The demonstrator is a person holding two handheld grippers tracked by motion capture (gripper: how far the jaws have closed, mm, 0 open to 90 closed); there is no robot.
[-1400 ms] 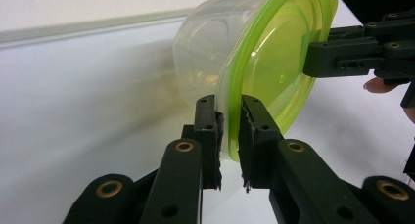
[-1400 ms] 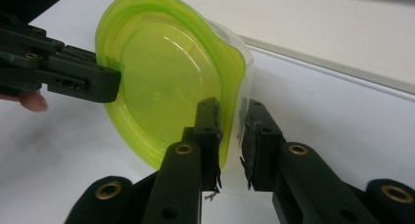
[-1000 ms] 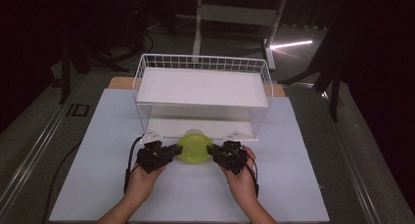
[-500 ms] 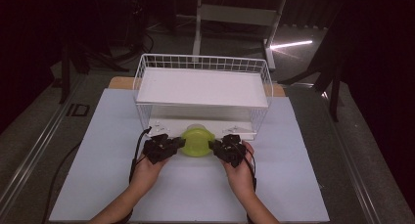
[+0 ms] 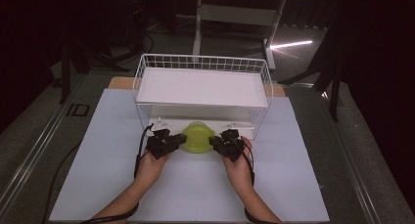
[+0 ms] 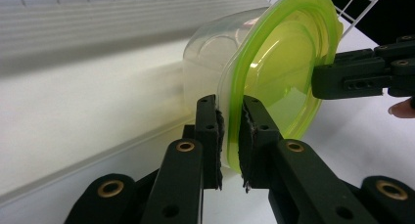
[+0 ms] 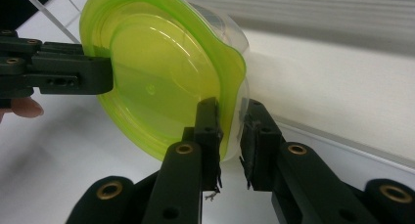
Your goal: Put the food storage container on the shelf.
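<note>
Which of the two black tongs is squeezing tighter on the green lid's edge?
The left tongs. Their pads press the rim of the green lid with hardly any gap; the right tongs stand a little wider.

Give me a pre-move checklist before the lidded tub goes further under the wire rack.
1. Left gripper clamped on the rim of the round yellow-green plastic lid: ok.
2. Right gripper clamped on the opposite rim of the lid: ok, fingers straddle the edge.
3. Lid seated on the clear plastic tub: cannot tell, seam partly hidden.
4. Tub level: ok in the high view; the gripper views are tilted with the hands.
5. Path under the white wire rack shelf: ok, the white table surface below it looks free ahead of the tub.
6. Clearance between the tub top and the shelf: cannot tell.
</note>
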